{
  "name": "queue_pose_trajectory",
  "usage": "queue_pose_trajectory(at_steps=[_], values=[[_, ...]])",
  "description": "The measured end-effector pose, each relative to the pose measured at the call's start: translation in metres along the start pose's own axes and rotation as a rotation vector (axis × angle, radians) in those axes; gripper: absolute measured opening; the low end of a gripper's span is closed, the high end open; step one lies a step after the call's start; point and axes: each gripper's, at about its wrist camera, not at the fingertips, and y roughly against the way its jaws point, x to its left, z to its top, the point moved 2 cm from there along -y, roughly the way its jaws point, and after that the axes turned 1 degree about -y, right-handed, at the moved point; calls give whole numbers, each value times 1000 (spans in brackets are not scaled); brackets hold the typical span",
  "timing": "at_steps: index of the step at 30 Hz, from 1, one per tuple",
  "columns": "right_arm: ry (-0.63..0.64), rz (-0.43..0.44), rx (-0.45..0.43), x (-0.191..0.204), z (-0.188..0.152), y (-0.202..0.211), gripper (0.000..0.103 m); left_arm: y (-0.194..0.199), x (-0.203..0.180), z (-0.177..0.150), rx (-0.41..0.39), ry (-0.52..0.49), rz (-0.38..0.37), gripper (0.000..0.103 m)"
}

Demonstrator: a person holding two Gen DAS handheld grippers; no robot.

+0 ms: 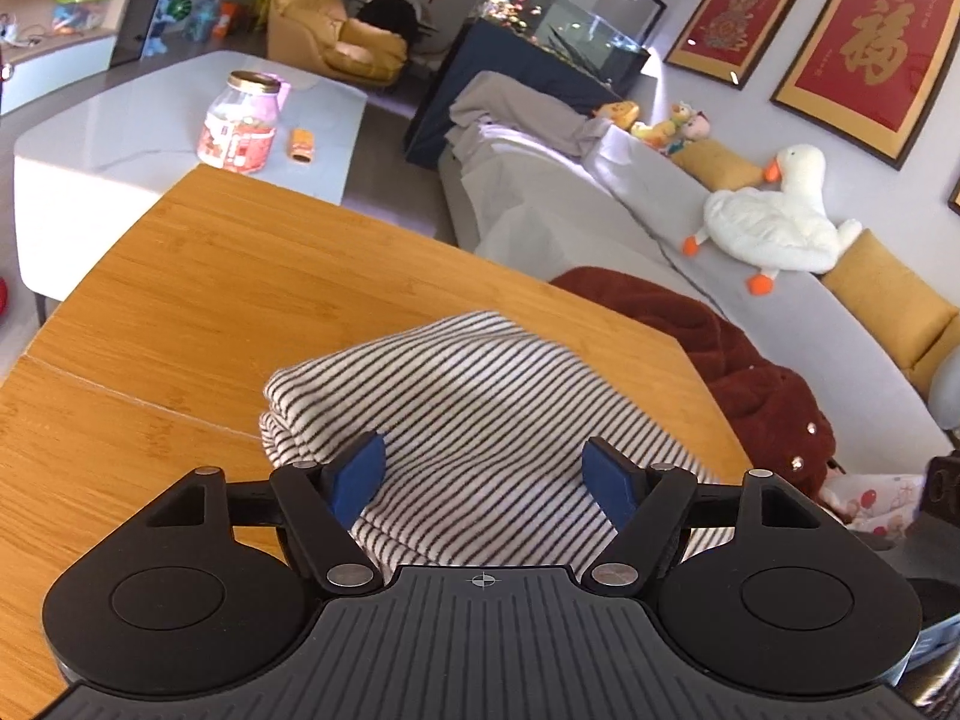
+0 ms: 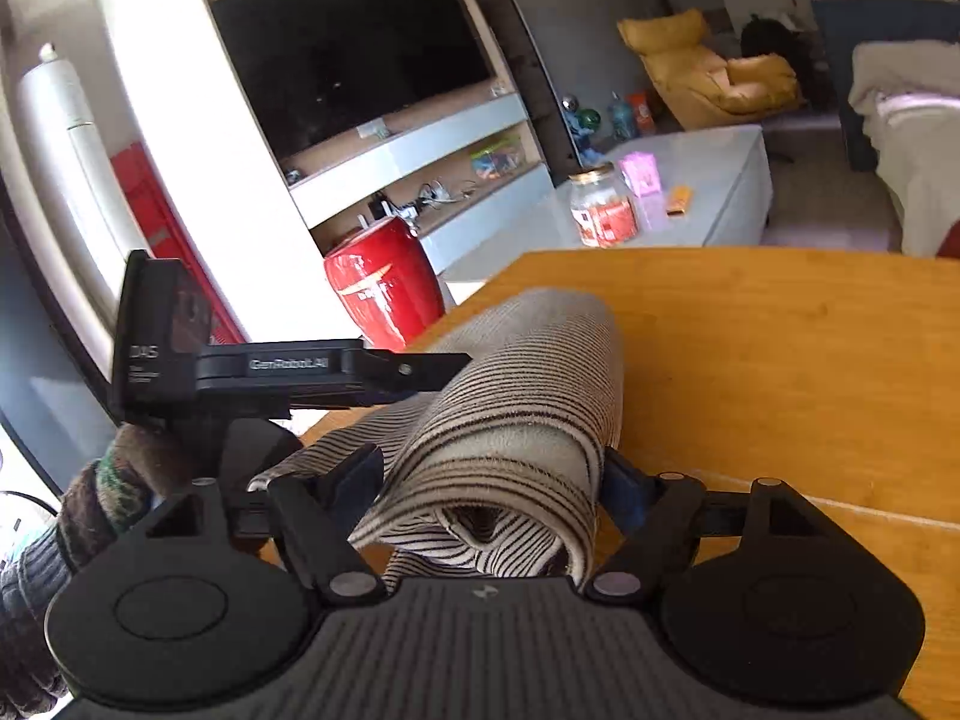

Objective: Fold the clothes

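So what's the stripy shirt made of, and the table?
The shirt looks like soft knit fabric, maybe cotton: it rolls thickly, and its inside looks fuzzy. The table looks like bamboo or wood with a smooth finish: fine straight grain in joined strips.

The black left gripper (image 1: 483, 474) is held low with its blue-padded fingers (image 1: 360, 477) spread wide apart, nothing clamped between them. The black right gripper (image 2: 492, 480) is likewise held with fingers parted. A knitted multicoloured sleeve (image 2: 90, 498) is seen behind the left gripper's body.
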Motion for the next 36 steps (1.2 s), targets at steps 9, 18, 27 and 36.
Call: queue_pose_trajectory(at_steps=[9, 18, 27, 36], values=[[151, -102, 47, 18, -18, -7, 81, 13, 2, -1, -17, 3, 27, 78], [166, -99, 52, 19, -21, -4, 82, 48, -16, -26, -7, 8, 70, 91], [-77, 42, -26, -31, 24, 11, 103, 33, -6, -53, 77, 48, 35, 87], [-262, 145, 82, -58, 35, -59, 103, 32, -3, -55, 84, 49, -10, 80]])
